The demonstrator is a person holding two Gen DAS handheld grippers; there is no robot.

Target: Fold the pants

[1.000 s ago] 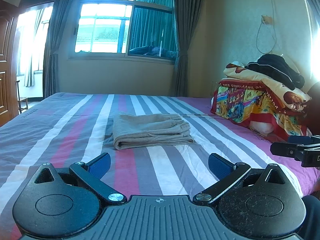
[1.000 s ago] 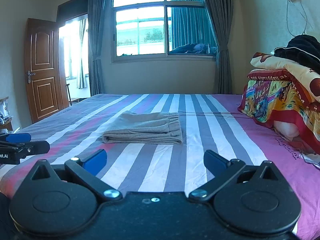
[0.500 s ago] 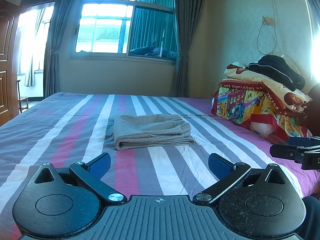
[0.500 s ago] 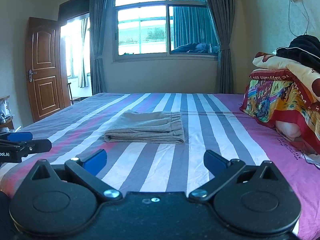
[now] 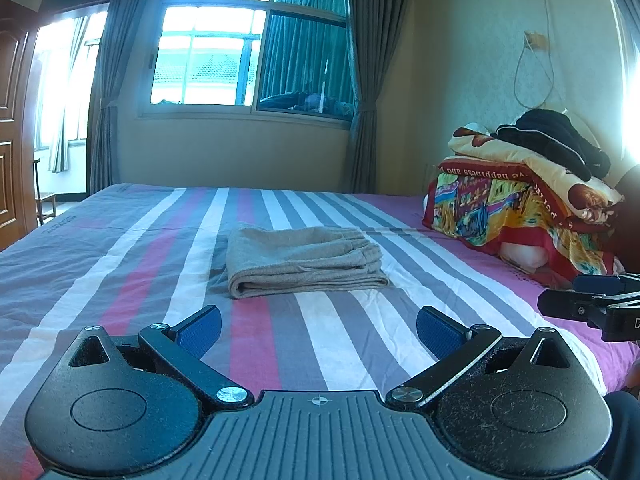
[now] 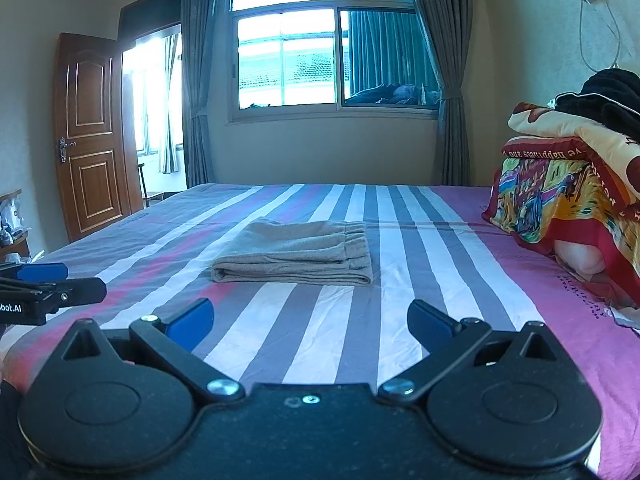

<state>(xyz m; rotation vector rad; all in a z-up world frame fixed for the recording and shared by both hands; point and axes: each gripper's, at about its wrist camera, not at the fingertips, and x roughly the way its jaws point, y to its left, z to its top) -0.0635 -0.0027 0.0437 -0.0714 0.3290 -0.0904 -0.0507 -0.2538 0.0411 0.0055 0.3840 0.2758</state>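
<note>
Beige pants (image 5: 300, 260) lie folded into a flat rectangle on the striped bed (image 5: 120, 280), with the elastic waistband at the right end. In the right wrist view the same pants (image 6: 296, 254) rest mid-bed. My left gripper (image 5: 318, 326) is open, held above the near part of the bed, well short of the pants, with nothing between its blue pads. My right gripper (image 6: 310, 318) is open too, equally far back and empty. Each gripper shows at the edge of the other's view: the right one (image 5: 592, 306), the left one (image 6: 48, 288).
A pile of colourful folded blankets (image 5: 520, 200) with dark clothing (image 5: 556, 140) on top sits at the bed's right side. A window with grey curtains (image 6: 336, 40) is behind the bed. A wooden door (image 6: 90, 136) stands at the left.
Both grippers have drifted very slightly; the pants appear a touch lower and more to the right in the views. Nothing was grasped or released.
</note>
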